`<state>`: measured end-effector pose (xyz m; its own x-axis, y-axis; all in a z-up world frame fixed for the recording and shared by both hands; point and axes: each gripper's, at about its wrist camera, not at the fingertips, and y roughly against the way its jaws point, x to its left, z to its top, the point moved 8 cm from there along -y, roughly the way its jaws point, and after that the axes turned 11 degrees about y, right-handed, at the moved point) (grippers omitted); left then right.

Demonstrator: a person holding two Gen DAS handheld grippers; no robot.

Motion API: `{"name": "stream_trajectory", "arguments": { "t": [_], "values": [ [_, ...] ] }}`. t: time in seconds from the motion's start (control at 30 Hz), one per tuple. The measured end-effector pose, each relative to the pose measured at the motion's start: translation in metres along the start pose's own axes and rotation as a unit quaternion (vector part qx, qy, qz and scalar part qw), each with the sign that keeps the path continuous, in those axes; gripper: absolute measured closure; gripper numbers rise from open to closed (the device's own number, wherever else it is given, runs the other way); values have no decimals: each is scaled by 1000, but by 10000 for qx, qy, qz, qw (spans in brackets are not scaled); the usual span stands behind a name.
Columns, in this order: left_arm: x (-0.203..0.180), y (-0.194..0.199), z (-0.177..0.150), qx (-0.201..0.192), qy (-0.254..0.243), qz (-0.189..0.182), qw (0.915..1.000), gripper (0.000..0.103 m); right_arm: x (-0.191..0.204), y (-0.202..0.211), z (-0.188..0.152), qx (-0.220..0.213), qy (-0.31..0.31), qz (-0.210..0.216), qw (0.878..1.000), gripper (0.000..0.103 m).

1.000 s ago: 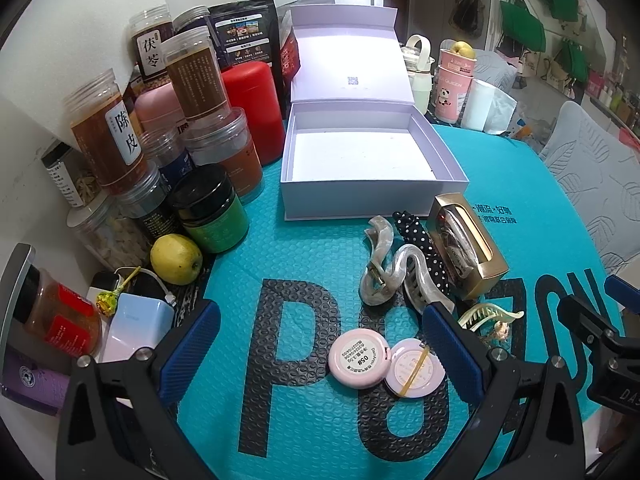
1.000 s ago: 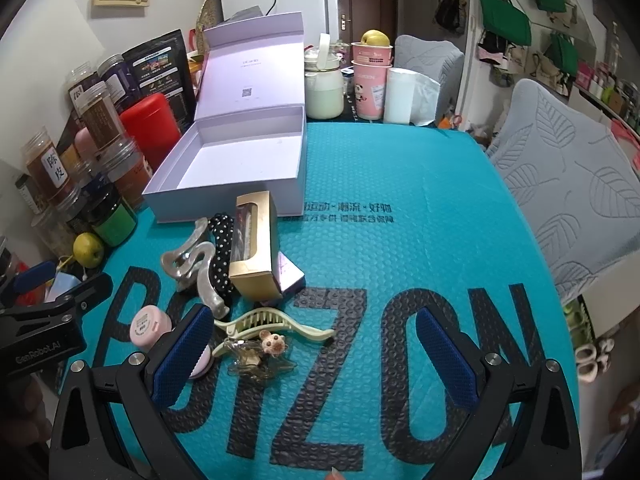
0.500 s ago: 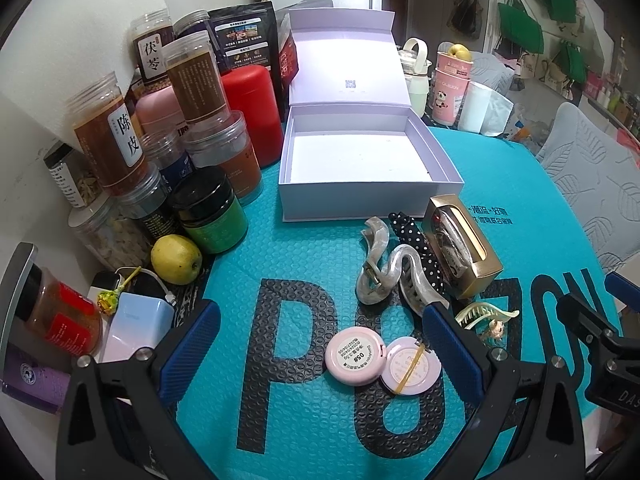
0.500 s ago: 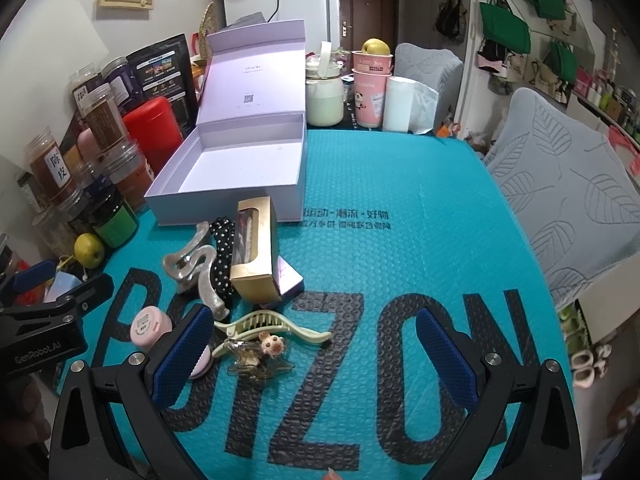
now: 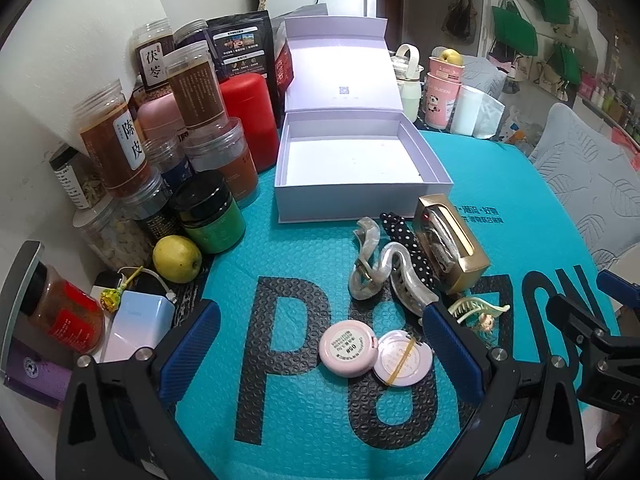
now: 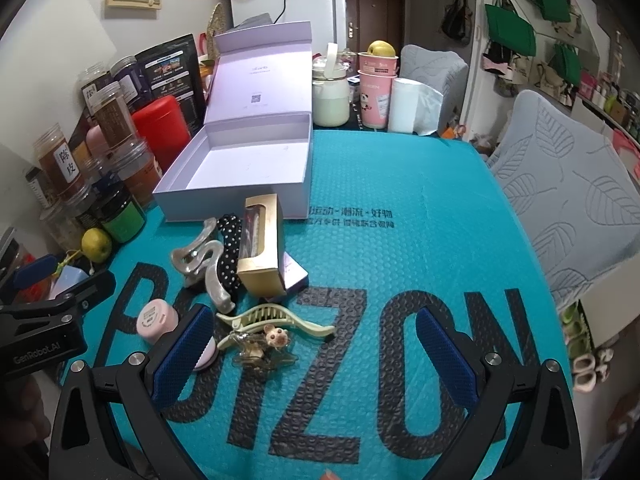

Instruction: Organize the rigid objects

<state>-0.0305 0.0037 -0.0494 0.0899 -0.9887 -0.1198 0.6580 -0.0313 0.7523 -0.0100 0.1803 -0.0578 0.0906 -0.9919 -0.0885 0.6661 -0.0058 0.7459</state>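
An open lilac box (image 5: 352, 164) stands empty on the teal mat; it also shows in the right wrist view (image 6: 240, 168). In front of it lie a gold box (image 5: 452, 244), a pearly wavy hair clip (image 5: 384, 272), a polka-dot band (image 5: 404, 236), a cream claw clip (image 6: 276, 318), a small mouse-charm clip (image 6: 264, 346) and two pink round cases (image 5: 350, 346) (image 5: 404, 364). My left gripper (image 5: 320, 356) is open and empty, just short of the pink cases. My right gripper (image 6: 316, 360) is open and empty, near the claw clip.
Several jars and a red canister (image 5: 248, 120) crowd the left side. A lemon (image 5: 176, 258), a blue power bank (image 5: 136, 328), pink cups (image 5: 444, 88) and a paper roll (image 6: 404, 106) stand around. A grey chair (image 6: 572, 188) is at the right.
Both grippers have pulled back and tilted up slightly, so the table objects sit a little lower in view. Nothing was taken hold of or moved.
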Motion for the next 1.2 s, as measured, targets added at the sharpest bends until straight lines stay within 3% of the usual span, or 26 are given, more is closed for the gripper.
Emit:
{"name": "stream_trajectory", "arguments": {
  "t": [0.43, 0.7, 1.03, 1.2],
  "values": [
    [-5, -12, -39, 355, 122, -444, 9983, 0, -1, -1, -25, -24, 24, 237, 9997, 0],
    [13, -32, -60, 618, 391, -439, 9964, 0, 0, -21, -42, 152, -32, 518, 9985, 0],
    [20, -65, -72, 973, 570, -541, 9921, 1, 2, -52, -54, 417, -120, 766, 9961, 0],
    [11, -74, -69, 1005, 547, -688, 9910, 6, 6, -64, -55, 515, -109, 894, 9946, 0]
  ]
}}
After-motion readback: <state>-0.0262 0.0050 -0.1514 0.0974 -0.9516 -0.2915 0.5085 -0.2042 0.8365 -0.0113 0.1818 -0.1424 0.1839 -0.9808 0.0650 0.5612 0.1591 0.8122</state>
